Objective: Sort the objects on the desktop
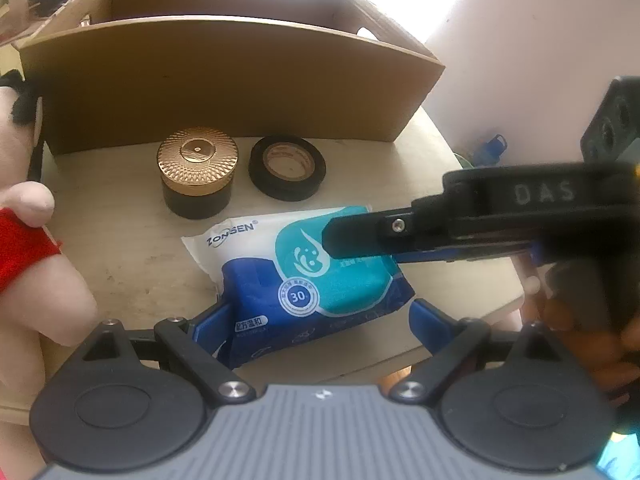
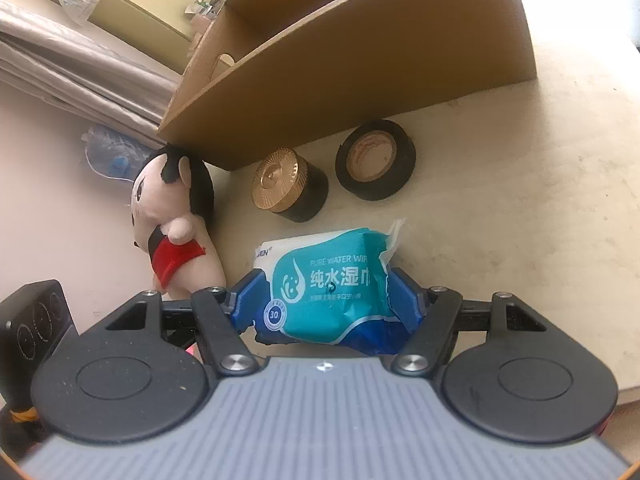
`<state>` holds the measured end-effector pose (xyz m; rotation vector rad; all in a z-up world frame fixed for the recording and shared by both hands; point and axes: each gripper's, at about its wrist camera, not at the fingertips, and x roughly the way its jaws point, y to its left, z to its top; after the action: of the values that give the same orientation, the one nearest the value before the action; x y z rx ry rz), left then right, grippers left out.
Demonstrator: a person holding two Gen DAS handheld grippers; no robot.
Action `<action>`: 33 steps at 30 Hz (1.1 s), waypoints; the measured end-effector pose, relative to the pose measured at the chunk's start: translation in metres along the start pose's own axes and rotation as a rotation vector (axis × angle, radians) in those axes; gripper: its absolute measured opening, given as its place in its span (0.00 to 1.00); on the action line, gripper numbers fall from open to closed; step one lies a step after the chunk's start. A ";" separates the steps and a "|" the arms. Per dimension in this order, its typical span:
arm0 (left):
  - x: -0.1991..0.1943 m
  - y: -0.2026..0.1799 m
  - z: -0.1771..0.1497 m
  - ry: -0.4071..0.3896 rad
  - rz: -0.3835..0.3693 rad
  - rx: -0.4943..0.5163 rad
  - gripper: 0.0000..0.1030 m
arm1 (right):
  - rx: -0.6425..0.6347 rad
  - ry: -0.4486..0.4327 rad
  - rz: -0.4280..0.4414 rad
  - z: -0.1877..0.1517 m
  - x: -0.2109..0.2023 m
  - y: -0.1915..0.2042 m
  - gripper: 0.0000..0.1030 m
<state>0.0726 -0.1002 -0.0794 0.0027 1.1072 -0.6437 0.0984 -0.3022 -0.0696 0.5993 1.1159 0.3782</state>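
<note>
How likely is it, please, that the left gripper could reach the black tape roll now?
Probably not directly: the wipes pack, clamped by the right gripper, sits between the left gripper's open jaws, with the tape roll beyond it.

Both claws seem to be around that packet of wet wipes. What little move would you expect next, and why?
Probably the left gripper backs away: its pads look clear of the wet wipes pack, while the right gripper pinches it, creasing the wrapper. Then the right can lift it toward the open cardboard box behind.
</note>
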 end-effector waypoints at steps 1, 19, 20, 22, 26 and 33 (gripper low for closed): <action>0.000 0.000 0.000 -0.001 -0.001 0.003 0.91 | 0.002 0.000 -0.002 -0.001 -0.001 0.000 0.65; 0.003 0.018 0.000 0.009 -0.068 -0.151 0.99 | 0.121 0.001 0.011 0.007 -0.001 -0.025 0.70; 0.005 0.018 0.001 0.012 -0.082 -0.158 0.99 | 0.129 0.006 0.019 0.007 0.000 -0.026 0.70; 0.011 0.016 0.002 0.023 -0.095 -0.162 0.99 | 0.154 0.019 0.039 0.006 0.004 -0.030 0.71; 0.023 0.011 0.006 0.048 -0.108 -0.158 0.99 | 0.193 0.051 0.067 0.005 0.012 -0.035 0.72; 0.041 -0.004 0.013 0.068 -0.096 -0.131 1.00 | 0.211 0.093 0.105 0.004 0.026 -0.037 0.72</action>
<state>0.0931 -0.1277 -0.1062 -0.1433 1.2191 -0.6599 0.1121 -0.3172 -0.1097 0.8357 1.2255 0.3838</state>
